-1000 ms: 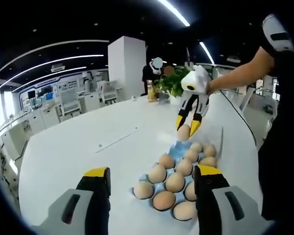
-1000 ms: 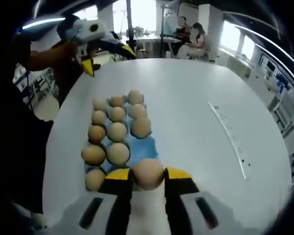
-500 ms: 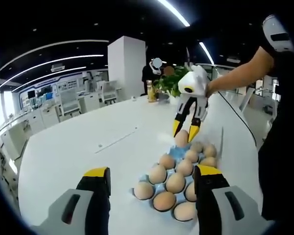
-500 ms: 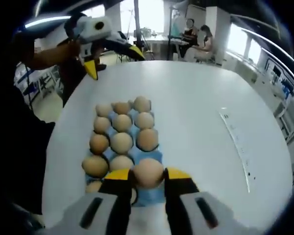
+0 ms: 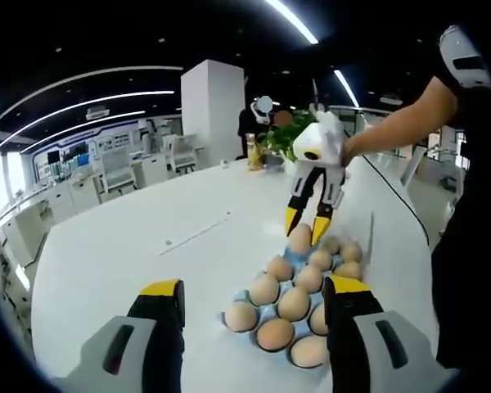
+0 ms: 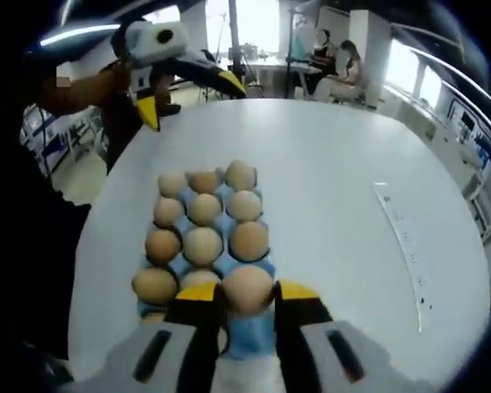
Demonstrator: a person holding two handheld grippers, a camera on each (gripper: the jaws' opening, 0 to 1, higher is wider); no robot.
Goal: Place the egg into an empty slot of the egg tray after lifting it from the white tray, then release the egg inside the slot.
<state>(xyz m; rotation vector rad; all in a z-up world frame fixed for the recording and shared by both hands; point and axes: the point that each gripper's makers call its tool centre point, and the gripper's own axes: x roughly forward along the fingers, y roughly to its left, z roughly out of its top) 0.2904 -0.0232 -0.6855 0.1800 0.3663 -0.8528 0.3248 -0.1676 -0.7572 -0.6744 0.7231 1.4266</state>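
While you've got the egg (image 6: 247, 288) pinched between the yellow tips of your right gripper (image 6: 247, 293), it's sitting right over the near end of the blue egg tray (image 6: 244, 334), so I'd say the lift is done and you're down to the last bit. From the left gripper view, that same egg (image 5: 300, 238) hangs just above the far end of the tray (image 5: 290, 255), hard to tell if it's touching the slot yet. What's left, as far as I can judge: seat it in the free slot on the near right, then let go. Most other slots already hold eggs.

Your left gripper (image 5: 254, 304) is just hanging out with its jaws spread wide, nothing between them, near the other end of the tray.

Surface is a big white oval table (image 6: 327, 180), smooth and mostly bare, with a thin ruler-like strip (image 6: 403, 246) off to one side. Room looks like an open office or lab: white pillar (image 5: 212, 110), desks, ceiling light strips, a potted plant (image 5: 285, 135), and people seated by the bright windows.
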